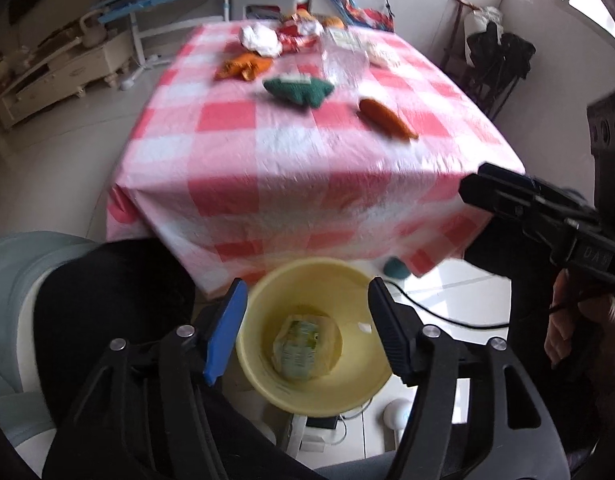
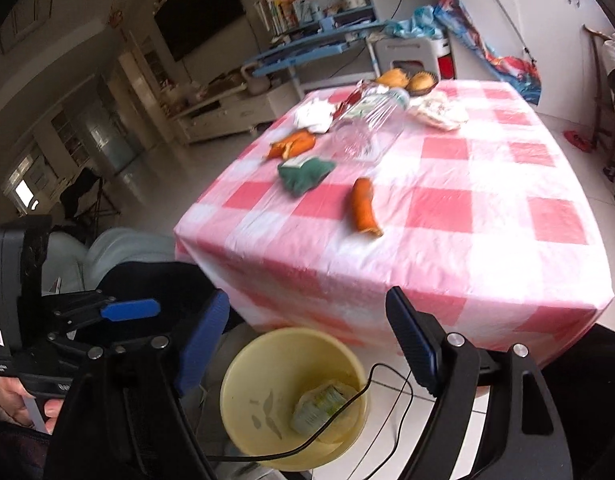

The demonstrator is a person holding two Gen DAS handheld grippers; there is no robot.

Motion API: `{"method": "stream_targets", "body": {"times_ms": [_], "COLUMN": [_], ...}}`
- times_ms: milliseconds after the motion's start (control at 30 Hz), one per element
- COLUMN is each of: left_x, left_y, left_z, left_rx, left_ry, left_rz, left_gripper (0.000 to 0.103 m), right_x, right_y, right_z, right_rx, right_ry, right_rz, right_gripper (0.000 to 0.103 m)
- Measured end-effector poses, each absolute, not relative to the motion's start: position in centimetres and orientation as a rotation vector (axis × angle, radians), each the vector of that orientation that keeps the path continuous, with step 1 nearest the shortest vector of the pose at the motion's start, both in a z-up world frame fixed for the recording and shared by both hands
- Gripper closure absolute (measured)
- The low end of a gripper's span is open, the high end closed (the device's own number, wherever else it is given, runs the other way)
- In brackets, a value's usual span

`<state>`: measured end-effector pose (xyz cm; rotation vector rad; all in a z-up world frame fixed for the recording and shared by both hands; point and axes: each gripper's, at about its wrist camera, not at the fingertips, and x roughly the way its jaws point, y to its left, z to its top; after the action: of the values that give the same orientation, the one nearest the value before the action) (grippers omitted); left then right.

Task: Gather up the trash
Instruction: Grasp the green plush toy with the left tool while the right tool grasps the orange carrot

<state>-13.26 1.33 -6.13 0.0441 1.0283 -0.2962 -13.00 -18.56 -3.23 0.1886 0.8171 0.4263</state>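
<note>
Both grippers, left (image 1: 305,330) and right (image 2: 307,340), released and empty above the round yellow plastic bin (image 1: 371,384) holding a crumpled wrapper (image 1: 303,346); next, approach the orange peel (image 2: 363,208), frame centre, squarely.

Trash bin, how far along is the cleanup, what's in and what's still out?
Done: one crumpled wrapper lies in the yellow bin. In hand: nothing; left gripper and right gripper are both open, empty. Left: orange peel, green packet, clear bottle, white wrappers on the table.
</note>
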Motion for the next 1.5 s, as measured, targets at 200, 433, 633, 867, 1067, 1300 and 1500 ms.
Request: {"method": "stream_targets", "body": {"times_ms": [200, 433, 633, 867, 1067, 1300, 1500], "left_x": [-12.6, -9.9, -5.6, 0.3, 5.1, 8.7, 8.8], "left_y": [2.2, 2.5, 1.8, 0.4, -0.6, -2.5, -3.9], "left_z": [-4.0, -2.2, -2.8, -4.2, -5.7, -7.9, -8.7], "left_rx": [0.021, 0.011, -0.001, 0.013, 0.061, 0.121, 0.133], "left_ry": [0.931, 0.847, 0.853, 0.862, 0.889, 0.925, 0.935], "left_rz": [-0.245, -0.217, -0.241, -0.297, -0.349, -0.399, -0.446], "left_gripper": [0.038, 0.030, 0.029, 0.025, 0.023, 0.023, 0.037], "right_x": [-13.1, -11.9, -9.7, -6.7, -5.4, -4.7, -4.5], "right_y": [-18.6, -18.5, -18.7, -17.4, -16.9, -17.4, -17.5], "right_z": [-2.5, -2.4, -3.0, -4.0, -5.1, -5.7, -5.8], "right_rx": [0.151, 0.116, 0.112, 0.073, 0.055, 0.059, 0.045], "right_ry": [0.762, 0.745, 0.765, 0.797, 0.823, 0.846, 0.850], "right_rz": [0.395, 0.366, 0.347, 0.362, 0.355, 0.331, 0.314], "right_gripper": [0.026, 0.026, 0.029, 0.045, 0.053, 0.060, 0.069]}}
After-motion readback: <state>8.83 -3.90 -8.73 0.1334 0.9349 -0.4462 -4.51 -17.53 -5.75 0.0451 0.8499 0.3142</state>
